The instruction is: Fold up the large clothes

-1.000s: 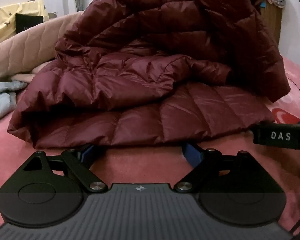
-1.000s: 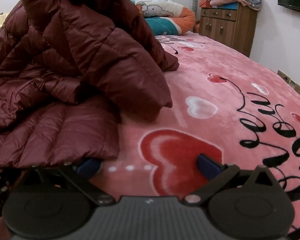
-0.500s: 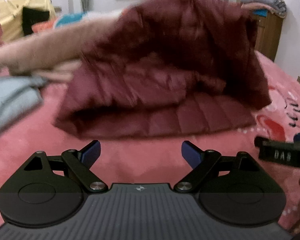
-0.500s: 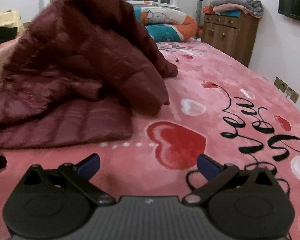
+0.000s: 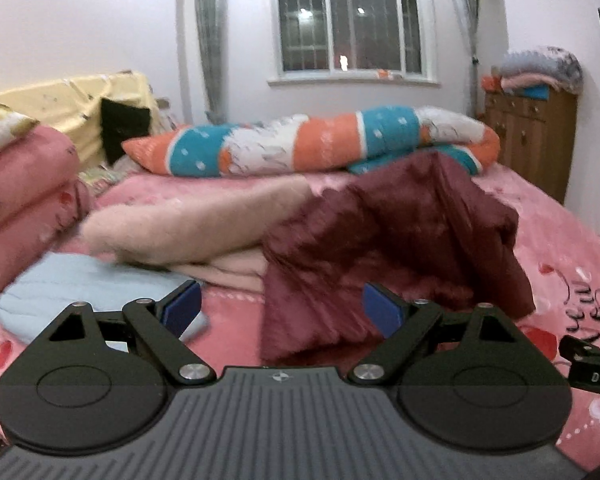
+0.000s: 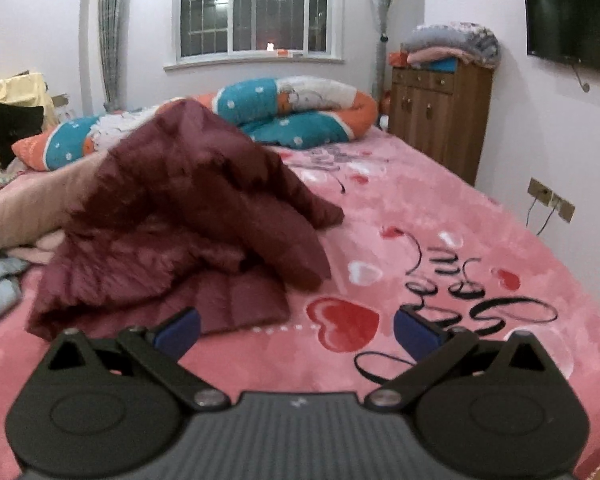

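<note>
Maroon down jacket (image 5: 380,248) heaped mid-bed, lumpy; left gripper (image 5: 282,306) and right gripper (image 6: 296,330) both spread wide, empty, near side; best pinch hem corners together, pull flat.

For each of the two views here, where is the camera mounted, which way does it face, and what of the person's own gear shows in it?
Left wrist: sits on the left gripper, looks along the open fingers across the bed at the maroon down jacket; the other gripper's edge shows at right.
Right wrist: sits on the right gripper, looks up the pink bedspread past the jacket toward the window; only its own open fingers show.
Shared: jacket, bedspread, striped bolster, wooden cabinet.
</note>
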`<state>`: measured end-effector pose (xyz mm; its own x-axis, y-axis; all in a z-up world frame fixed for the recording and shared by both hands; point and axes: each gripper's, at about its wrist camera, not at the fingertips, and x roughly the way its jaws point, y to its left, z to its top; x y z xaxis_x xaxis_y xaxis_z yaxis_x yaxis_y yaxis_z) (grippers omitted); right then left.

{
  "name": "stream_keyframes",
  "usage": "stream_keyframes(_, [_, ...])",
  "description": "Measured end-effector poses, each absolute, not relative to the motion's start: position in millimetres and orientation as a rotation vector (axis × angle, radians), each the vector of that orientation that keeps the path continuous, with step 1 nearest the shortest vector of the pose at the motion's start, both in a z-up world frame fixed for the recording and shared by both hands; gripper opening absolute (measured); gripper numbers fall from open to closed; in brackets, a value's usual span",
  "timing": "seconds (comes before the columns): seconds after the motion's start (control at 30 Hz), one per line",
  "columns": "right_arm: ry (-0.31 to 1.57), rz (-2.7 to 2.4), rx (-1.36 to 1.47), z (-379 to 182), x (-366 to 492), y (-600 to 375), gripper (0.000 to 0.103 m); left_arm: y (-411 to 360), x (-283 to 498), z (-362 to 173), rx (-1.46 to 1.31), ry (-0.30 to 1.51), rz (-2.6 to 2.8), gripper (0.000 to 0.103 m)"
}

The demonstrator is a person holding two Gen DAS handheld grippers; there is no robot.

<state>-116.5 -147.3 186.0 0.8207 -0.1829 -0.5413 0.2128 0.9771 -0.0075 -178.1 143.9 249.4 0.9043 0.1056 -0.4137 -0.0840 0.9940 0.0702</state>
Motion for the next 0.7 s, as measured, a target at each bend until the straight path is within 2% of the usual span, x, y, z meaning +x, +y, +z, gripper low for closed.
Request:
stream_keyframes(0.37, [0.424,-0.115,-0.048,255.7,-151.5,-89.2,0.102,199.6,-249.3,309.1,-0.026,0.335,0.153,0.103])
stream_keyframes(0.7, [0.353,-0.037,-0.074,289.1,-168.8,-53.4,0.102,189.3,-247.5,307.9,0.011,0.316,0.215,0.103])
